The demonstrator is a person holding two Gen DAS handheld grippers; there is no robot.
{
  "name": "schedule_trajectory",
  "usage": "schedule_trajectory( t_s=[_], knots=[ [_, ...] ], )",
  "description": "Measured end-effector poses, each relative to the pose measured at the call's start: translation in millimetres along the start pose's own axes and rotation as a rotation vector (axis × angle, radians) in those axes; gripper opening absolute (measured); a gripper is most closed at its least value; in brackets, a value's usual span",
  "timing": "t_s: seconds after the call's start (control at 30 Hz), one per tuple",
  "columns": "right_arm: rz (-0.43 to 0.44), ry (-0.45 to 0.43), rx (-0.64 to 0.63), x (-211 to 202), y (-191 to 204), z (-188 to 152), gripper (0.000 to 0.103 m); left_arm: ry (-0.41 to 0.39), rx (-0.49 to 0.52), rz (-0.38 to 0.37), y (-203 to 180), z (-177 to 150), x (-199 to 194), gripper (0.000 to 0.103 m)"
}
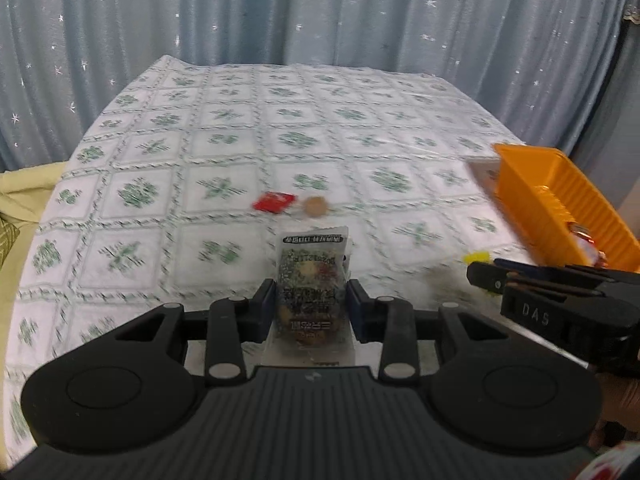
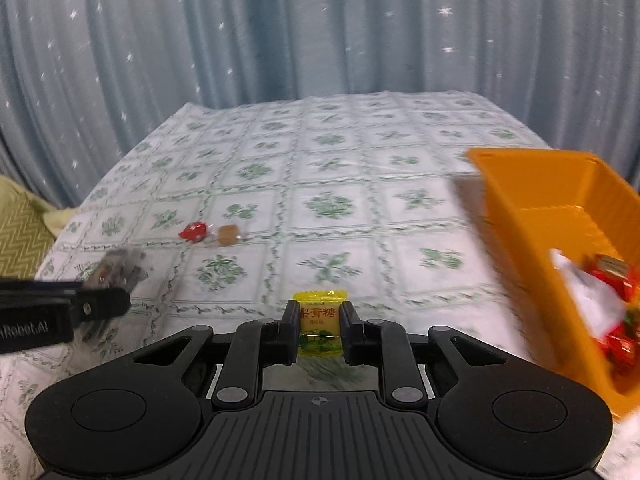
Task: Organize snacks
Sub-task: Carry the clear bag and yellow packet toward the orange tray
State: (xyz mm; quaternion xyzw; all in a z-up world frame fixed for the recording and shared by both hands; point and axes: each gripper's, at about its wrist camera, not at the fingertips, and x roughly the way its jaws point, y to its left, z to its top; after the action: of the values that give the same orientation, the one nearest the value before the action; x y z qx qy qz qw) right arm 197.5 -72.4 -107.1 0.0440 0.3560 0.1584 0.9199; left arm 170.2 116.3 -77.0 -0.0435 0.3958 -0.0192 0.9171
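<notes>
Two light, crinkly wrapped snacks are pinched across their middles, a clear nut-mix packet [image 1: 310,284] in the left gripper [image 1: 310,300] and a yellow candy sachet [image 2: 320,322] in the right gripper [image 2: 320,328], both left of the orange tray [image 2: 560,216], and they look slippery, so a flat-sided grip seems wise.

A home interior, probably a living or bedroom corner. A table [image 2: 360,168] carries a plastic cloth printed with green floral squares. Directly behind the table hangs a full-width pleated blue-grey curtain [image 2: 280,32] scattered with small white stars. Left of the table lies yellow-green quilted bedding or upholstery [image 2: 20,232]. On the table's right part stands an orange plastic bin [image 2: 532,200] containing wrapped sweets, typical household goods.
</notes>
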Motion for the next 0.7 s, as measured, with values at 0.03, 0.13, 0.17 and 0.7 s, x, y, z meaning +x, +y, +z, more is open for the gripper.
schedule_trajectory(
  t_s=[0.03,0.13,0.17,0.7],
  knots=[
    [-0.002,-0.003,0.009,-8,-4,-1,0.021,0.003,-0.002,-0.003,-6,-2,-4,0.034],
    [-0.003,-0.014,0.036,-31,-15,-2,0.021,0.007,-0.004,-0.010,-23,-8,-15,0.034],
    [0.002,-0.014,0.050,-37,-18,-2,0.021,0.008,-0.001,-0.010,-29,-9,-19,0.034],
    [-0.026,-0.046,0.085,-121,-59,-17,0.021,0.000,0.065,-0.058,-97,-27,-64,0.034]
  ],
)
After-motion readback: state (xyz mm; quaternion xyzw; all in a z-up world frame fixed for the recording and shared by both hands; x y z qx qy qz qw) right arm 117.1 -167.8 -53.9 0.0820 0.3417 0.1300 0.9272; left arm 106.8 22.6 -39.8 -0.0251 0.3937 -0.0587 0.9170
